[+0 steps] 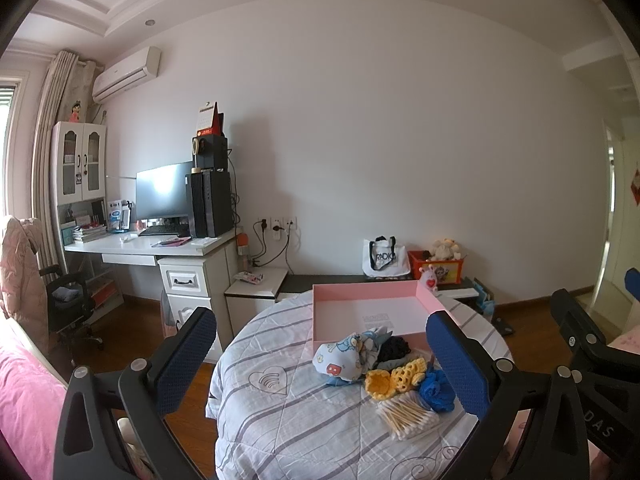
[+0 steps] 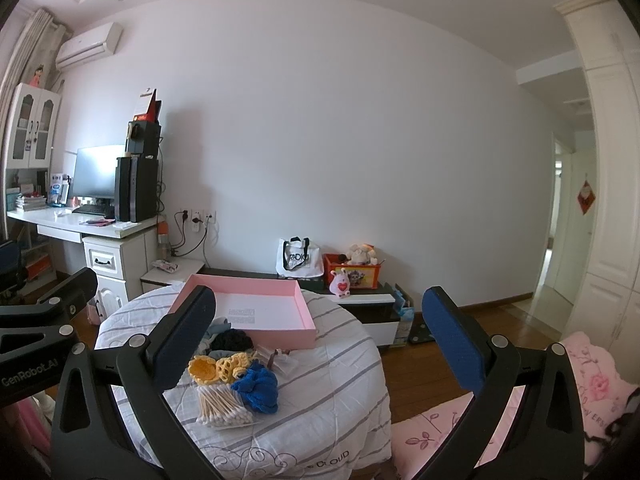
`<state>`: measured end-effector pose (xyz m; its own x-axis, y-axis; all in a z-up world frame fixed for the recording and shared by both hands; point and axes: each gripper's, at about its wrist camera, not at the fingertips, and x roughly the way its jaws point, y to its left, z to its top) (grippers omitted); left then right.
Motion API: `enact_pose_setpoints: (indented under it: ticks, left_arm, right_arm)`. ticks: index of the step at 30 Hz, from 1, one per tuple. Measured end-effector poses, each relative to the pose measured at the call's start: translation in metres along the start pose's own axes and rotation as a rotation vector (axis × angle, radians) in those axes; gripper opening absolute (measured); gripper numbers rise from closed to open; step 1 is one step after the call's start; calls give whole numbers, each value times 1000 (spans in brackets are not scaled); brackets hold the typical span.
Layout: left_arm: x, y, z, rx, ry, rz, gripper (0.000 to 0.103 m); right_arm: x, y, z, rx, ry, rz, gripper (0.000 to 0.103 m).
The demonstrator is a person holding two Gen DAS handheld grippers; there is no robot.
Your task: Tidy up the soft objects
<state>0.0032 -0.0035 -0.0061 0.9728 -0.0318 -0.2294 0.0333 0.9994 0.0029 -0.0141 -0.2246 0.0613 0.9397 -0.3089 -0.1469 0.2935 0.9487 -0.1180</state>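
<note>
Crocheted blue scrunchie, light and limp, is best pinched at its bunched middle; both grippers are held released, empty.

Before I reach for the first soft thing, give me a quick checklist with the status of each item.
1. Pink tray empty and ready: ok.
2. Left gripper jaws open, nothing held: ok.
3. Right gripper jaws open, nothing held: ok.
4. Soft pile in reach in front of the tray: blue scrunchie, yellow crochet pieces, black scrunchie, cartoon-print cloth: ok.
5. Cotton swabs clear of the pile: not ok, touching the blue scrunchie.
6. Items buried under the pile: cannot tell.
</note>
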Motion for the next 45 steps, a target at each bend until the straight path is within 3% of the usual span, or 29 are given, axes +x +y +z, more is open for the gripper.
enact_pose_setpoints:
  ticks: [37, 45]
  left_arm:
    - [1, 1, -3, 1, 14, 1, 103]
    - [6, 2, -3, 2, 44, 1, 103]
  right_arm:
    - [3, 2, -1, -5, 9, 1, 103]
    - [6, 1, -15, -9, 29, 8, 103]
